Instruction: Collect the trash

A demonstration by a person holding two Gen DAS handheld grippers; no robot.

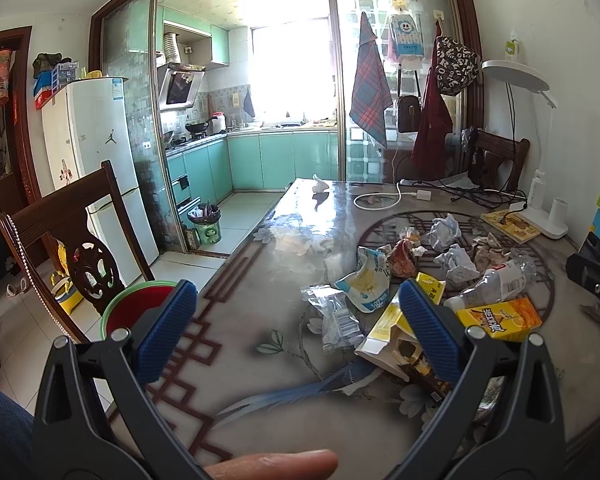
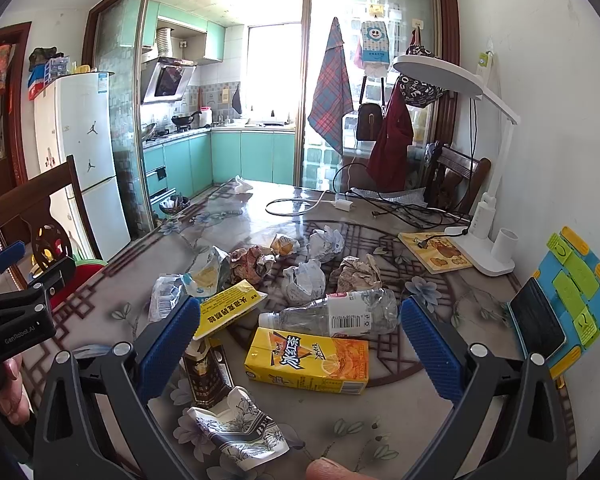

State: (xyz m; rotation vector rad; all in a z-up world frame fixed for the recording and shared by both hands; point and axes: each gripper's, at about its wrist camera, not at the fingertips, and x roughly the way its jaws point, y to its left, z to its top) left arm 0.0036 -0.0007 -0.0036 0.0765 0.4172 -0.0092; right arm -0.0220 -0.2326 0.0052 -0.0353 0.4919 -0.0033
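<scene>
Left wrist view: trash heap ahead-right, red bin ahead-left, nothing gripped.

Left wrist view first: the left gripper (image 1: pixel 298 316) hangs over the glass-topped floral table (image 1: pixel 260 280), its blue-padded fingers (image 1: pixel 166 330) spread wide and empty. A red plastic bin with a green rim (image 1: pixel 140 304) sits just off the table edge, behind the left finger; the yellow rectangular tea carton (image 1: pixel 500 318) lies beyond the right finger. Right wrist view: the right gripper (image 2: pixel 298 338) also stands open and empty, with that carton (image 2: pixel 308 360) lying between its fingers and slightly ahead, long axis crosswise to them (awkward for the span, I judge). The crushed clear plastic bottle (image 2: pixel 332 314) lies just behind the carton. The right hand looks nearer.
</scene>
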